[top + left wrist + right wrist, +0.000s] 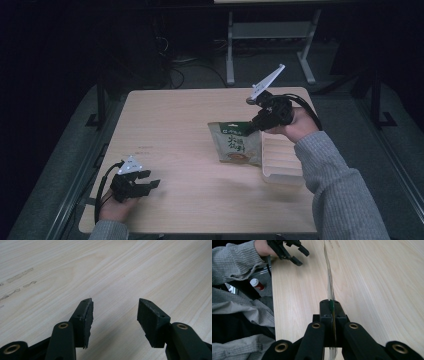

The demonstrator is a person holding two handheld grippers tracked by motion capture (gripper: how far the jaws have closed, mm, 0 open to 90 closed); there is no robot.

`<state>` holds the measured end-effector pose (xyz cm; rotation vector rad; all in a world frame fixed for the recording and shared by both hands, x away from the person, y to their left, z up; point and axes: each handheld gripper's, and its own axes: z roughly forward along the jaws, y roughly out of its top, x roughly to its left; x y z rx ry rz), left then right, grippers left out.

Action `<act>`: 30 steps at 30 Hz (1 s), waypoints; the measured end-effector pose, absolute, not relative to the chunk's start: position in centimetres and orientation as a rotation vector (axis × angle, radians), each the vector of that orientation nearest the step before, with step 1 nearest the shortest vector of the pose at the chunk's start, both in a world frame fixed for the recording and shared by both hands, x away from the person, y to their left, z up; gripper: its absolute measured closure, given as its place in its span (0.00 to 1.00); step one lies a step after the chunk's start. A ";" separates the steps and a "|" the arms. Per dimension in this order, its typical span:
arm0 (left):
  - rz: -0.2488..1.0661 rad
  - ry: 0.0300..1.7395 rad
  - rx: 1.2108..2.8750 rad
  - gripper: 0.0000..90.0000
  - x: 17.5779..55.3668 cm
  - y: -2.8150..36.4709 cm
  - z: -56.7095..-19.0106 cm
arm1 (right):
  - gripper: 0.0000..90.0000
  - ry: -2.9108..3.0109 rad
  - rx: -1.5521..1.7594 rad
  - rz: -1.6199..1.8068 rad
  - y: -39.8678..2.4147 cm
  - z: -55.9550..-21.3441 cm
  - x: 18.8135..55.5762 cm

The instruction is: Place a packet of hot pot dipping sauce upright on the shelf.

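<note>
The right gripper (251,126) has its jaws pinched tight on the top edge of the green snack bag (237,144), which hangs just above the desk (175,130), its right edge over the white ridged tray (280,160). The left gripper (149,181) rests near the front left corner with its 2 jaws spread and nothing between them (just bare wood below). The pick-up looks done, and I think what is left is to set the bag down in the tray.

The right hand-held gripper (248,128) pinches a green pouch (236,144) beside a white tray (281,162).
</note>
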<state>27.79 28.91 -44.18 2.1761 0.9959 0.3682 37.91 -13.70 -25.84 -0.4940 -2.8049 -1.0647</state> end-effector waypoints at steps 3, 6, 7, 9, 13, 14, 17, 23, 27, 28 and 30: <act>0.370 0.996 2.175 0.50 27.8 29.0 -44.2 | 0.99 -2.808 -0.514 -1.070 -14.7 -25.7 37.8; 0.369 0.996 2.174 0.50 27.8 29.0 -44.2 | 0.99 -2.814 -0.533 -1.065 -15.6 -25.7 37.6; 0.369 0.996 2.174 0.50 27.8 29.0 -44.2 | 0.99 -2.814 -0.533 -1.065 -15.6 -25.7 37.6; 0.371 0.997 2.175 0.50 27.8 29.0 -44.2 | 0.99 -2.822 -0.552 -1.064 -16.6 -25.5 37.3; 0.373 0.995 2.172 0.50 27.8 29.0 -44.2 | 0.99 -2.824 -0.574 -1.072 -17.9 -25.5 37.0; 0.371 0.997 2.170 0.49 27.8 29.0 -44.2 | 0.99 -2.825 -0.587 -1.075 -18.7 -25.4 36.8; 0.369 0.998 2.167 0.49 27.8 29.0 -44.1 | 0.99 -2.829 -0.603 -1.081 -19.8 -25.3 36.4; 0.367 0.999 2.168 0.49 27.8 29.0 -44.2 | 0.99 -2.824 -0.618 -1.112 -22.1 -25.1 35.6; 0.370 0.997 2.171 0.49 27.8 29.0 -44.2 | 0.99 -2.828 -0.628 -1.108 -23.0 -25.1 35.2; 0.371 0.997 2.170 0.49 27.8 29.0 -44.2 | 0.99 -2.830 -0.628 -1.107 -23.3 -25.2 35.1; 0.368 0.999 2.169 0.49 27.8 29.0 -44.2 | 0.99 -2.830 -0.642 -1.107 -23.8 -25.2 34.9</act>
